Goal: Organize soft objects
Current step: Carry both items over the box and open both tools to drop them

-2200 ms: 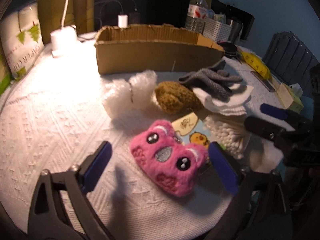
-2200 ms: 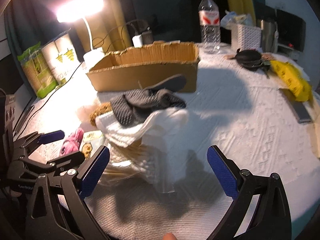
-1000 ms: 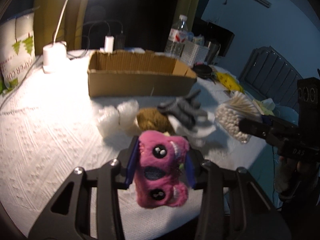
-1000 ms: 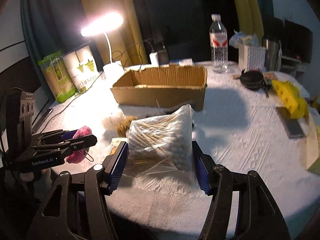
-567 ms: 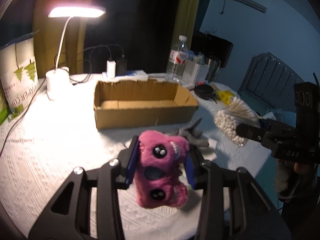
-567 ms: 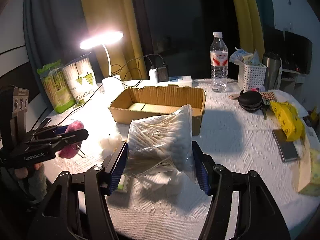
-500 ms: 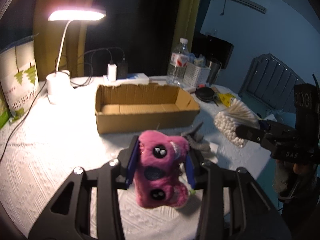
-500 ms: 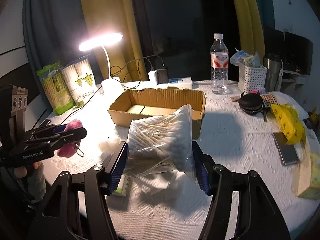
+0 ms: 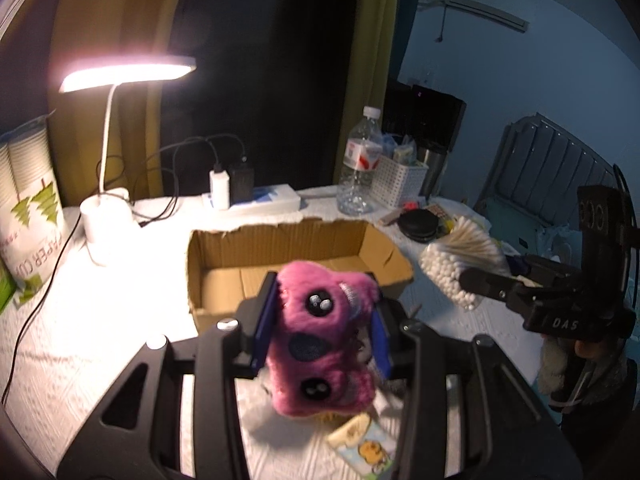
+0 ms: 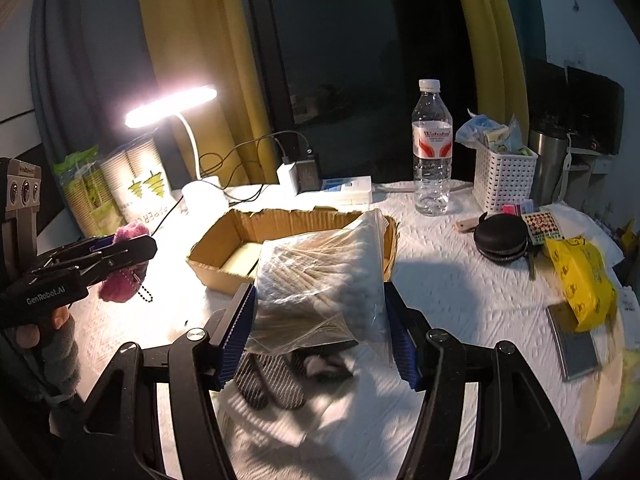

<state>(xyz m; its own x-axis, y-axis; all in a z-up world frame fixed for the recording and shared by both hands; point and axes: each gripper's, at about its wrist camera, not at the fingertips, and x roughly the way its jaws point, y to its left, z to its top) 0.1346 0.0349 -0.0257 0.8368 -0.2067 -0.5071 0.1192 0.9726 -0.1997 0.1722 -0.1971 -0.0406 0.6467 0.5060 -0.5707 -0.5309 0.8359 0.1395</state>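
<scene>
Lit desk lamp [image 9: 128, 74]; yellow curtains [image 10: 192, 60]; dark window [image 10: 360, 40]

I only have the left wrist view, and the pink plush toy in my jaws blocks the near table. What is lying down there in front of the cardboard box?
Observer: The right wrist view shows grey knit gloves lying on the white tablecloth, under the clear plastic bag of cotton swabs.
Operator: Is that bag properly gripped?
Observer: Yes. The right gripper is shut on it, a blue pad pressing each side, and the bag is clear of the table.
Operator: Anything hanging off my plush?
Observer: A short ball chain dangles below the pink plush toy, which the left gripper clamps.
Operator: Anything in the box?
Observer: The open cardboard box shows only bare floor where visible; the bag hides its right part.
</scene>
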